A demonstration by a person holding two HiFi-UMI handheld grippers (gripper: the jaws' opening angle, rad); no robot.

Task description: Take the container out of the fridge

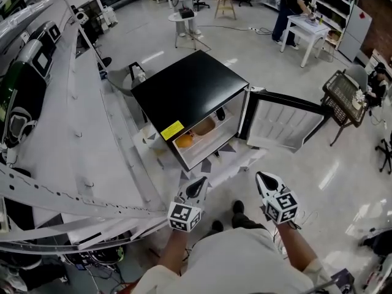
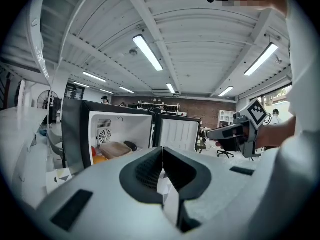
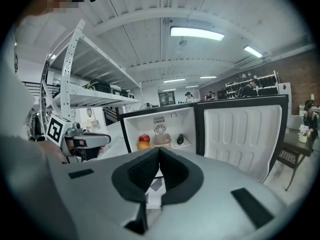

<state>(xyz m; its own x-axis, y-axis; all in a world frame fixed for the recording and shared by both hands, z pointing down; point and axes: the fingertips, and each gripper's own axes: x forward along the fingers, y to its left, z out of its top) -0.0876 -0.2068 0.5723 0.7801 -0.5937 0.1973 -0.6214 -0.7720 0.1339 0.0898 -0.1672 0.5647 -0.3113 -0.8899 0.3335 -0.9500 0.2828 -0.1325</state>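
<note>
open workshop floor, small black fridge (image 1: pixel 190 94) mid-frame, door (image 1: pixel 285 124) swung wide.
left gripper (image 1: pixel 197 187) and right gripper (image 1: pixel 266 181) hover at lower centre, fingers pressed together, empty; the container (image 3: pixel 161 139) sits inside the fridge (fruit (image 3: pixel 144 139) just beside it), so a reach with shut fingers may shove it or topple the fruit.

Fridge (image 1: pixel 190 90) door (image 1: pixel 285 122) stands wide open; bare floor (image 1: pixel 242 182) leads to the cavity, where fruit (image 3: pixel 144 139) seemingly crowds the left side.

shelf: fridge shelf (image 3: pixel 188 143) | on it: container (image 3: pixel 161 139), red fruit (image 3: pixel 144 137), orange fruit (image 3: pixel 143 145), dark item (image 3: pixel 180 139), perhaps avocado
</note>
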